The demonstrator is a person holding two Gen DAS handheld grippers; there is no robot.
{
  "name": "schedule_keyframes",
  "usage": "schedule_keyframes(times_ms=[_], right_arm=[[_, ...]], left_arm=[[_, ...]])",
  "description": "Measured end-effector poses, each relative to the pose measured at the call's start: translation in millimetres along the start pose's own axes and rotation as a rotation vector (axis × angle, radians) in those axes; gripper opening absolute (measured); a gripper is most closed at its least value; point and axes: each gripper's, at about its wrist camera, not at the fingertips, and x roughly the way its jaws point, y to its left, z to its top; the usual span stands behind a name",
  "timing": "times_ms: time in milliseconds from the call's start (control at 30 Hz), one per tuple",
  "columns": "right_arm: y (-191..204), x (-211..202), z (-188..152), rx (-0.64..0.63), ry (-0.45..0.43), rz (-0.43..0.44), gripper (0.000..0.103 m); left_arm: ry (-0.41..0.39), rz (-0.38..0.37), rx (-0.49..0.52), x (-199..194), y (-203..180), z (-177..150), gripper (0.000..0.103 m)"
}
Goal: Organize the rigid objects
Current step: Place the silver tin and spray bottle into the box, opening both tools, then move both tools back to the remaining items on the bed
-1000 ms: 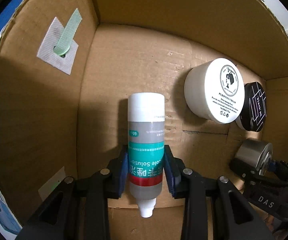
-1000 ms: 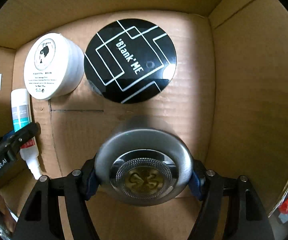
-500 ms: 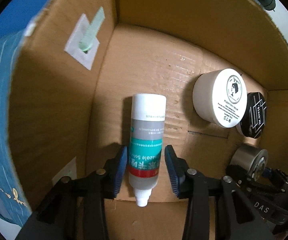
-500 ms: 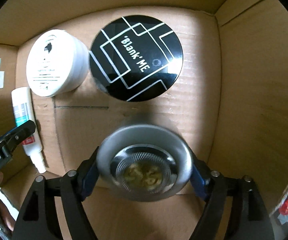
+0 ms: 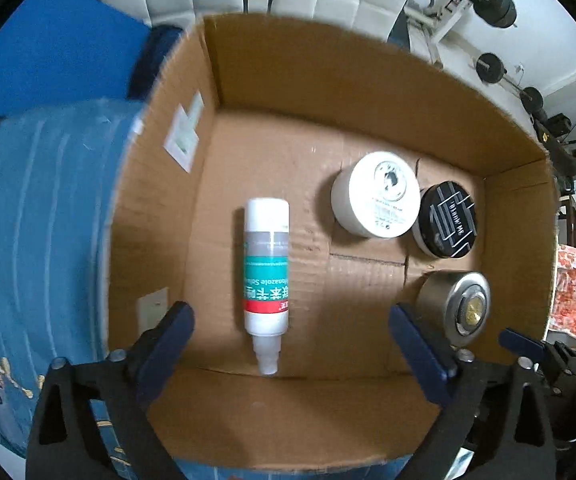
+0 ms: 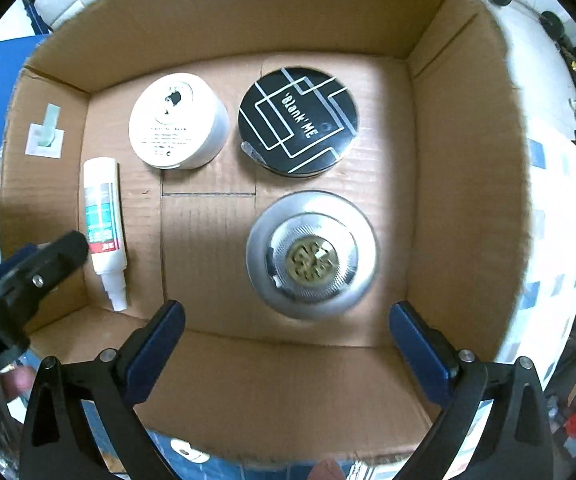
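1. The open brown cardboard box (image 6: 460, 200) holds four items on its floor.
2. The white plastic spray bottle with a teal and red label (image 5: 267, 272) lies on its side near the left wall of the box, nozzle toward the near wall.
3. The left claw (image 5: 292, 344) has just been opening; its blue-padded jaws stand wide apart above the box. The bottle lies below, between them, touched by neither pad.
4. The round silver metal case with a gold centre emblem (image 6: 311, 254) rests flat on the box floor, toward the right wall.
5. The right claw (image 6: 288, 340) has just been opening; its jaws are spread wide on either side of the silver case, clear of it.
6. The white round cream jar with a printed lid (image 6: 178, 120) stands near the far wall.
7. The black round tin with white line pattern (image 6: 298, 120) sits just beside the white jar, beyond the silver case.
8. A white paper label with a green tape strip (image 6: 46, 136) is stuck on the left wall.
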Motion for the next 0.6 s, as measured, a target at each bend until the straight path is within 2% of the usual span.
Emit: schedule_keyframes(times_ms=[300, 600], right_arm=[[-7, -52, -55, 0.001, -0.150, -0.010, 0.103], [-17, -107, -116, -0.001, -0.292, -0.010, 0.103]], left_arm=[[-0.164, 0.024, 0.041, -58, -11, -36, 0.101], [-0.296, 0.057, 0.085, -95, -34, -81, 0.101]])
